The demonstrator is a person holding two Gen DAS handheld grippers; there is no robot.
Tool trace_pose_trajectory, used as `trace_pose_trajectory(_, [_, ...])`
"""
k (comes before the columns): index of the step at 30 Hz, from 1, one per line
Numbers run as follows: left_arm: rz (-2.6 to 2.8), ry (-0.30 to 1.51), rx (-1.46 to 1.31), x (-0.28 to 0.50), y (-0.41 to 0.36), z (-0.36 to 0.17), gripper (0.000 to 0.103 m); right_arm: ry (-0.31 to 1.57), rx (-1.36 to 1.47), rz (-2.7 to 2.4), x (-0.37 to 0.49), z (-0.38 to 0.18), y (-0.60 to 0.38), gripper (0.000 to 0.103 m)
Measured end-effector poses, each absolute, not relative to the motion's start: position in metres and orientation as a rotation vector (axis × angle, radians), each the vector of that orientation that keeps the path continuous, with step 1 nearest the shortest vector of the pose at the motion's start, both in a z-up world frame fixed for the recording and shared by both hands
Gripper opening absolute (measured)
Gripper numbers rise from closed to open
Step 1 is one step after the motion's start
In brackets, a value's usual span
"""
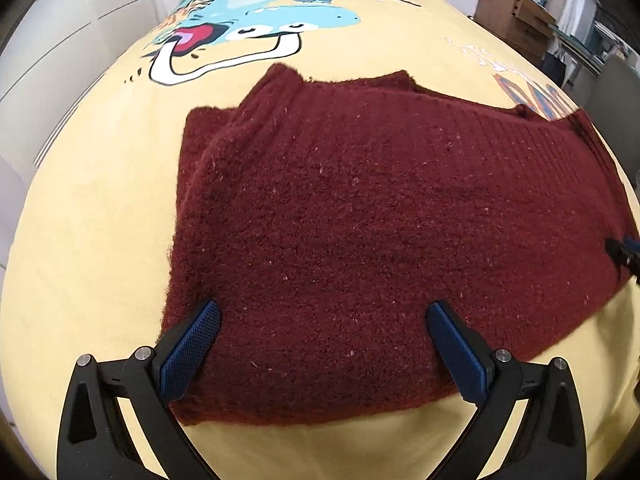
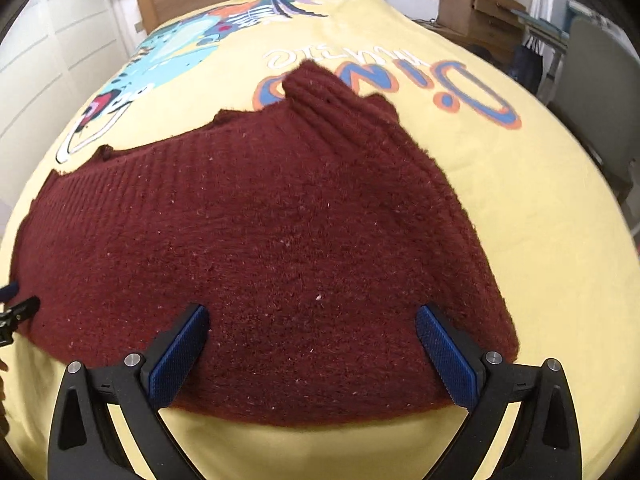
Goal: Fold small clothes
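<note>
Bedspread (image 1: 100,220) bears sweater (image 1: 360,220) between spread fingers (image 1: 192,350).

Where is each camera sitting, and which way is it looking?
Left wrist view: sits on the left claw, looking forward over the maroon sweater toward the headboard; its own two open fingers show, and the right claw's tip pokes in at the right edge.
Right wrist view: sits on the right claw, facing the same way; its open fingers show, and the left claw's tip pokes in at the left edge.
Shared: the sweater, yellow bedspread, headboard.
</note>
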State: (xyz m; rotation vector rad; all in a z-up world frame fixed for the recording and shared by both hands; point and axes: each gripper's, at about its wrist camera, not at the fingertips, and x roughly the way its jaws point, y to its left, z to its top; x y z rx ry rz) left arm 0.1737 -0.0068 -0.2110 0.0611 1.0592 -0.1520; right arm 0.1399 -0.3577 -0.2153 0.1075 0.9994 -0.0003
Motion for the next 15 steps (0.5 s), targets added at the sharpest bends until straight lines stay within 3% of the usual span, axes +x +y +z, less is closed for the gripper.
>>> trace_pose_trajectory(9, [-0.130, 1.050, 0.043, 0.174, -0.008, -0.213, 0.102, 0.970, 0.106, -0.027, 0.138, -0.222, -0.349, 0.103])
trace_pose_trajectory(15, [-0.143, 1.090, 0.071, 0.177, -0.012, -0.208, 0.102, 1.049, 0.085, -0.041, 0.147, -0.211, -0.344, 0.103])
